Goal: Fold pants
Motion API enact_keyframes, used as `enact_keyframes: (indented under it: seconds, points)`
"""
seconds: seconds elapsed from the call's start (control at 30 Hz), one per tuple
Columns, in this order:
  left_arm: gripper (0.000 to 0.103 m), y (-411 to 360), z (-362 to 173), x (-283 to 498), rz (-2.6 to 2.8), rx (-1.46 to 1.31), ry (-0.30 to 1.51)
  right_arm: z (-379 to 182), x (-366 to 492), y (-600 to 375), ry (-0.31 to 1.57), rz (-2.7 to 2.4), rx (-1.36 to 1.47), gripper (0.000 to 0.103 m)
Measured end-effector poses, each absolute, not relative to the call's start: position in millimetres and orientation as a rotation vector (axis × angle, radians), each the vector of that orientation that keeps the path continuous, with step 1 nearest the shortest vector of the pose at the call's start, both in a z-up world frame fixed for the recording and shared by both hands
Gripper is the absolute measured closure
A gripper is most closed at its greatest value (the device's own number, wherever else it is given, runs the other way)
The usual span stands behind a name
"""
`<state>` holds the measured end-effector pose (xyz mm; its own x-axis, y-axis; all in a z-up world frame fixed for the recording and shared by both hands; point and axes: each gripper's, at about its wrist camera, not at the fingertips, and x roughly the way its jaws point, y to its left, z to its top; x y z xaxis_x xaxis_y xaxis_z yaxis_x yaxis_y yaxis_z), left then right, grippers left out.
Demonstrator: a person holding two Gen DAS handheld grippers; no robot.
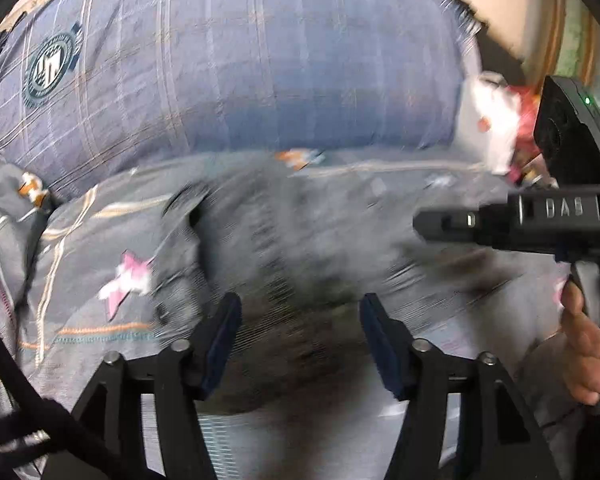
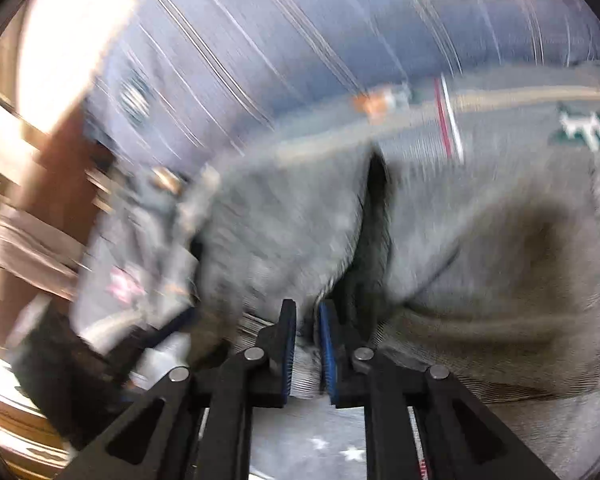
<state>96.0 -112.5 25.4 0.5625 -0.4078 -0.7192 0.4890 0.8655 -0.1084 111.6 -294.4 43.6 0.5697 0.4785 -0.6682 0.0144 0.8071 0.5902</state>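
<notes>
Grey corduroy pants (image 1: 300, 240) lie crumpled on a grey patterned bed sheet (image 1: 100, 216), blurred by motion. My left gripper (image 1: 300, 312) is open just above the near edge of the pants, with nothing between its blue pads (image 1: 224, 320). My right gripper (image 2: 307, 320) is shut on a fold of the pants (image 2: 480, 240); the ribbed grey cloth shows between its blue pads (image 2: 327, 340). The right gripper's black body (image 1: 540, 220) and the hand holding it show at the right of the left wrist view.
A large blue plaid pillow (image 1: 240, 72) with a round emblem lies behind the pants. White and red cloth (image 1: 500, 120) sits at the far right. Brown wooden furniture (image 2: 32, 220) stands at the left of the right wrist view. A black cable (image 1: 20, 380) crosses the lower left.
</notes>
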Motion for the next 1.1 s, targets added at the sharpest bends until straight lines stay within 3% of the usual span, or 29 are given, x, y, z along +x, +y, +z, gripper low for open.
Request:
enact_keyframes:
  seconds: [0.03,0.1,0.17,0.2,0.3,0.43,0.6,0.73,0.8,0.83,0.87,0.93,0.97,1.1]
  points:
    - [0.036,-124,35,90,-0.572,0.099,0.803,56,104,-305,0.886,0.295,0.604,0.086]
    - [0.035,-149,42,82,-0.638,0.126,0.794,75,90,-332,0.821,0.28,0.623,0.07]
    - [0.035,-177,43,77,-0.69,0.153,0.801,82,76,-358,0.801,0.222,0.62,0.014]
    - [0.035,-190,41,75,-0.708,0.166,0.805,83,68,-371,0.786,0.168,0.615,0.012]
    - [0.035,-234,23,81,-0.751,0.22,0.849,83,40,-418,0.775,-0.065,0.574,0.012]
    - [0.035,-295,-1,72,-0.851,0.304,0.899,67,10,-472,0.7,-0.105,0.783,0.012]
    - [0.035,-353,-24,54,-0.948,0.423,0.923,57,-6,-494,0.693,-0.192,0.82,0.014]
    - [0.035,-383,-40,45,-0.939,0.502,0.92,37,-8,-518,0.714,-0.221,0.891,0.029]
    - [0.037,-390,-47,47,-0.906,0.524,0.919,27,-8,-526,0.726,-0.216,0.933,0.031]
    - [0.042,-390,-48,46,-0.89,0.527,0.906,21,-6,-529,0.734,-0.211,0.954,0.032]
    - [0.055,-391,-48,45,-0.871,0.535,0.878,15,-5,-532,0.74,-0.206,0.977,0.033]
    - [0.066,-393,-47,43,-0.853,0.565,0.847,5,-4,-536,0.756,-0.193,1.014,0.036]
    - [0.078,-391,-45,44,-0.86,0.556,0.849,1,-3,-537,0.764,-0.191,1.029,0.036]
    - [0.085,-374,-33,60,-0.887,0.417,0.917,-15,3,-538,0.803,-0.15,1.085,0.036]
